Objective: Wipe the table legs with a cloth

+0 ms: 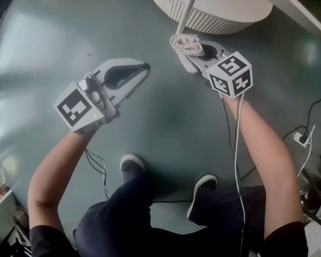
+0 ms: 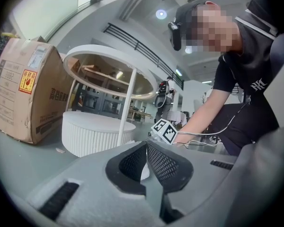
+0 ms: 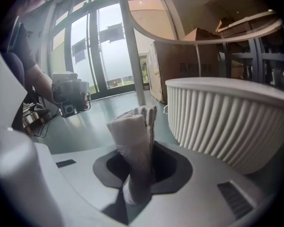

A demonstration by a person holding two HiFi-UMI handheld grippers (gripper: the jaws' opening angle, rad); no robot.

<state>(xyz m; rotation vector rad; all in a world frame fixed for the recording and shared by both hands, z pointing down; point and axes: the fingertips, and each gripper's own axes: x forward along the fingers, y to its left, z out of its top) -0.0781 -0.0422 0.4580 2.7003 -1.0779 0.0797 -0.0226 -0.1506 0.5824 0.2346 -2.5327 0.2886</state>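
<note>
Grey-green glossy floor fills most of the head view. A ribbed white drum-shaped table base sits at the top centre of that frame.

- A thin white round table leg slants down from the top edge to the drum's near side, ending just above the cloth.
- The right tool, upper centre of the head view, is clenched on a folded off-white fabric cloth. The right gripper view shows the fold pinched low, with most of it standing loose above the jaws. I cannot tell whether the cloth touches the leg; it is very near.
- The left tool, centre left, has its jaws together on nothing and sits well apart from the leg.
- A large brown cardboard box stands at the left of the left gripper view, beside the table.

Risks, as judged:
- The grip is low on the cloth, so dragging it along the leg could open the fold or pull it out of the jaws.
- The leg is slim and slanted. A stroke off its line would slide off, or bring hard tool plastic against it instead of fabric.
- Black and white cables hang from the right tool close to the feet, so a reach upward may snag them.
</note>
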